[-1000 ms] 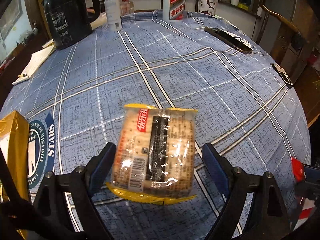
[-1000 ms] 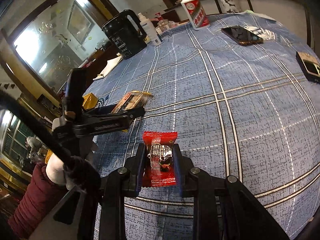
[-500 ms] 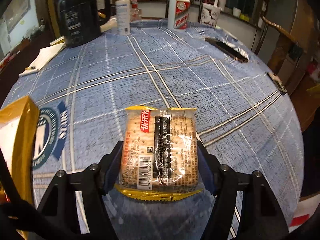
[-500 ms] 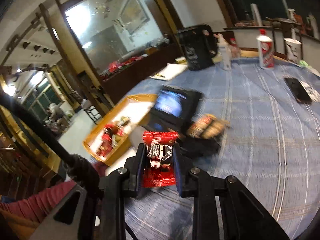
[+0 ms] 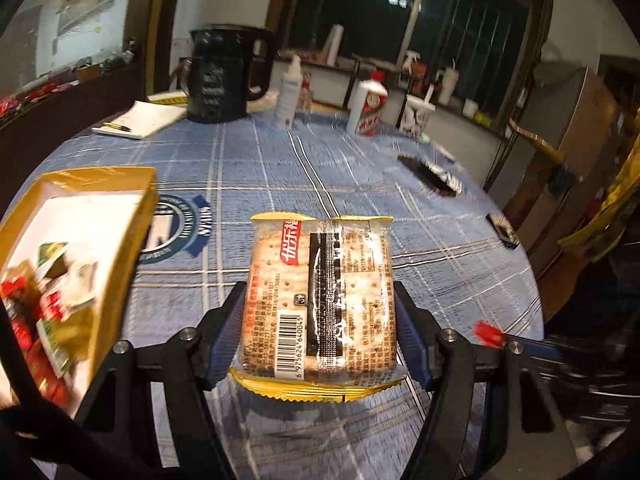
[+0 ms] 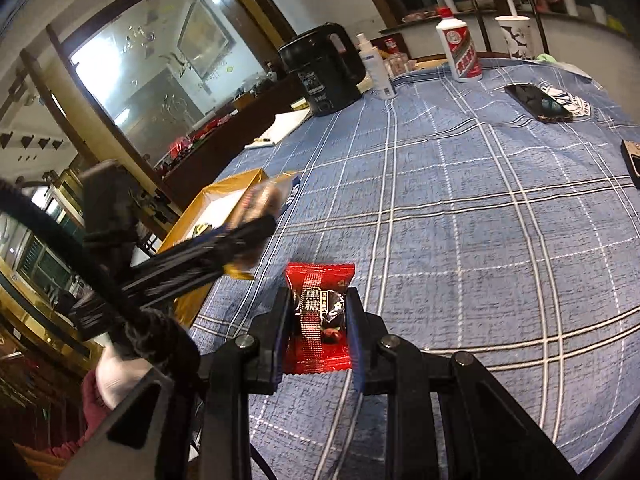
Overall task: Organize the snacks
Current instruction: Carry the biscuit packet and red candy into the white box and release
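My left gripper (image 5: pixel 318 312) is shut on a clear cracker packet with yellow ends (image 5: pixel 320 300), held above the blue checked tablecloth (image 5: pixel 280 168). A yellow box (image 5: pixel 116 240) holding several small snacks sits at the left, close beside the packet. My right gripper (image 6: pixel 318 320) is shut on a small red candy packet (image 6: pixel 318 312), also lifted over the cloth. In the right wrist view the left gripper (image 6: pixel 256 220) and its cracker packet (image 6: pixel 260 200) show blurred at the left, just in front of the yellow box (image 6: pixel 216 196). A white-gloved hand (image 6: pixel 116 376) holds that gripper.
At the table's far side stand a black kettle (image 5: pixel 224 76), a white spray bottle (image 5: pixel 289 92), a white and red bottle (image 5: pixel 367 108) and a paper cup (image 5: pixel 416 114). A notepad (image 5: pixel 140 120) lies far left, a phone (image 5: pixel 430 170) and a small box (image 5: pixel 505 232) at the right.
The left gripper closed on the cracker packet, lifted it off the cloth and carried it left toward the yellow box. The right gripper kept its candy packet and rose slightly.
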Demonstrator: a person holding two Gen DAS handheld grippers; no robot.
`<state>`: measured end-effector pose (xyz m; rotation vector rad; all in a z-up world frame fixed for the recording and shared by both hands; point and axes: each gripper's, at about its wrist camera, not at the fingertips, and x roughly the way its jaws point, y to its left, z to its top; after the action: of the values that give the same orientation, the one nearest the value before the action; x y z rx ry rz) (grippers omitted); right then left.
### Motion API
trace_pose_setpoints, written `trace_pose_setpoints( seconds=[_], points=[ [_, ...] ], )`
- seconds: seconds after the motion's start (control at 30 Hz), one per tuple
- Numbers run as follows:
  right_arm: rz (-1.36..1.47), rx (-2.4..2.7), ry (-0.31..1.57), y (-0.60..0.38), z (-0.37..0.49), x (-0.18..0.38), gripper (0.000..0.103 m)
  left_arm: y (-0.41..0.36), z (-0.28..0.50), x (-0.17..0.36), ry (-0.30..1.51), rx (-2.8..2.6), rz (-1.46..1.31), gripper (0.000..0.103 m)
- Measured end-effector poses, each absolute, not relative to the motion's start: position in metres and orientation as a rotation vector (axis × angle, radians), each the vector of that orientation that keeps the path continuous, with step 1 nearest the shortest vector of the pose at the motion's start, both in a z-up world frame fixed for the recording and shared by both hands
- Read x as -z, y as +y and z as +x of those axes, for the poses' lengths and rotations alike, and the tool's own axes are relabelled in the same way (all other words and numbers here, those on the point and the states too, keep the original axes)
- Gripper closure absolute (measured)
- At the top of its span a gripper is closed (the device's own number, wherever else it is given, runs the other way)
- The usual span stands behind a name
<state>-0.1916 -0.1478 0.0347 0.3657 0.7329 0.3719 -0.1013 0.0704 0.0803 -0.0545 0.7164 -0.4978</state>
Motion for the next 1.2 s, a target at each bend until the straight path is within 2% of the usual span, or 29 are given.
trace_pose_setpoints(
  seconds=[0.6,0.93,1.2],
  points=[
    [0.239,-0.444,0.773,-0.070,-0.188,-0.040,0.078,0.211,-0.129,-0.088,0.621,0.318,-0.328,0.033],
    [0.154,-0.512,0.766,-0.022,-0.160,-0.056,0.078,0.262,-0.136,-0.085,0.588,0.144,-0.302,0.033],
    [0.091,-0.598,0.780,0.049,-0.098,-0.062,0.078,0.294,-0.112,-0.072,0.628,0.076,-0.291,0.033]
  ],
)
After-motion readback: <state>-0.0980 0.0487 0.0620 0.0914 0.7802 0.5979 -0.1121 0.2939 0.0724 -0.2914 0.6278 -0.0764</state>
